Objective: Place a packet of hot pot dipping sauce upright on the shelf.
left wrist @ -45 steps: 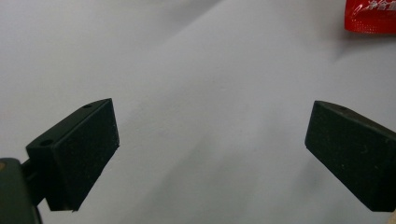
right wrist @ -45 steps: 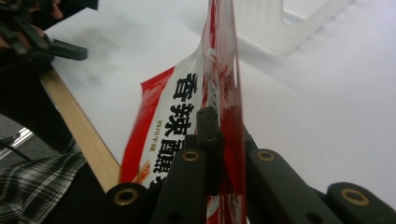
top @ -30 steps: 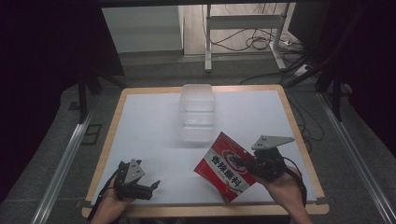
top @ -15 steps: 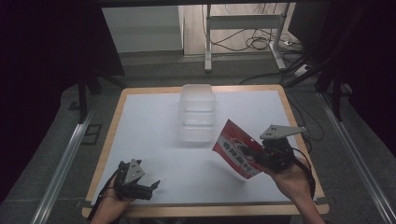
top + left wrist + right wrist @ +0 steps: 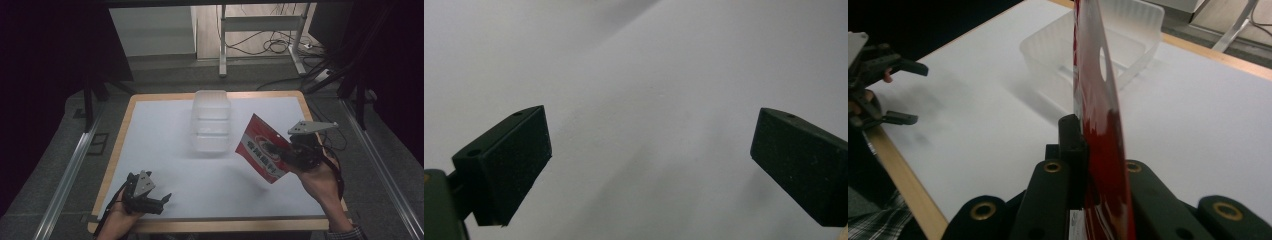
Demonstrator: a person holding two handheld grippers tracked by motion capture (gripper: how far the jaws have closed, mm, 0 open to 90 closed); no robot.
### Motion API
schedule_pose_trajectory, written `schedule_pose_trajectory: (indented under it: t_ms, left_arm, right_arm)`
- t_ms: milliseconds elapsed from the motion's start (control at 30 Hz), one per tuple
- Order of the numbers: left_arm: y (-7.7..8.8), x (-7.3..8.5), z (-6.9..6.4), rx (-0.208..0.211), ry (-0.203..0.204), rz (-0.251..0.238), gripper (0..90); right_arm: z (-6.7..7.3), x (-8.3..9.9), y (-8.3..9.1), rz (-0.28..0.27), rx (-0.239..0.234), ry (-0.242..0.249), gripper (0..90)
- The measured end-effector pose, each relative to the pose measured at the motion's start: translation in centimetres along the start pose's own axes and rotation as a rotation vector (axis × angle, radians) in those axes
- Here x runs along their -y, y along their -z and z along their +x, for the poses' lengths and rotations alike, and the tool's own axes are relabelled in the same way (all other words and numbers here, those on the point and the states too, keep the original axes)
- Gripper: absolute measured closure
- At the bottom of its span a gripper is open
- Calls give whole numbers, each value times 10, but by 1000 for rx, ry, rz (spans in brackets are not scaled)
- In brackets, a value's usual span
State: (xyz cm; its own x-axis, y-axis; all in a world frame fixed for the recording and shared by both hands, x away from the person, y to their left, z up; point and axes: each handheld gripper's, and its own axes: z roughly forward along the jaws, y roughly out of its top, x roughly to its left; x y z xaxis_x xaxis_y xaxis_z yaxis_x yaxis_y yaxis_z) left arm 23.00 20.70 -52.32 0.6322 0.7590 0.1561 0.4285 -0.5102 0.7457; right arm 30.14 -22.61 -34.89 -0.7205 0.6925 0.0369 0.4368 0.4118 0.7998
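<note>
Holding one red foil pouch clear above the white table, the right gripper has its jaws clamped on the pouch's edge, just right of one translucent plastic container. One pouch, one container and two grippers are in sight; the glossy pouch carries a white band, dark print too blurred to read and probably a hang hole. Low at the near left corner, the left gripper has its jaws spread wide on nothing.

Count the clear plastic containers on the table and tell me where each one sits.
1: a clear plastic container sits at the far middle of the white table, left of the red packet held up by the right gripper.
</note>
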Motion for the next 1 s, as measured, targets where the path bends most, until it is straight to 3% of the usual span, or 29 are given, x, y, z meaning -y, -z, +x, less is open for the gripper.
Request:
schedule_pose_trajectory:
  t_ms: [300, 667, 1000]
  left_arm:
    - [0, 0, 0, -2, -1, -2, 30]
    - [0, 0, 0, -1, -2, -1, 30]
    - [0, 0, 0, -1, -11, 1, 30]
  right_arm:
    - [-17, -18, -5, -14, 19, 22, 878]
    - [-32, -39, -15, -21, 3, 47, 878]
    - [-44, -63, -35, -19, 0, 69, 878]
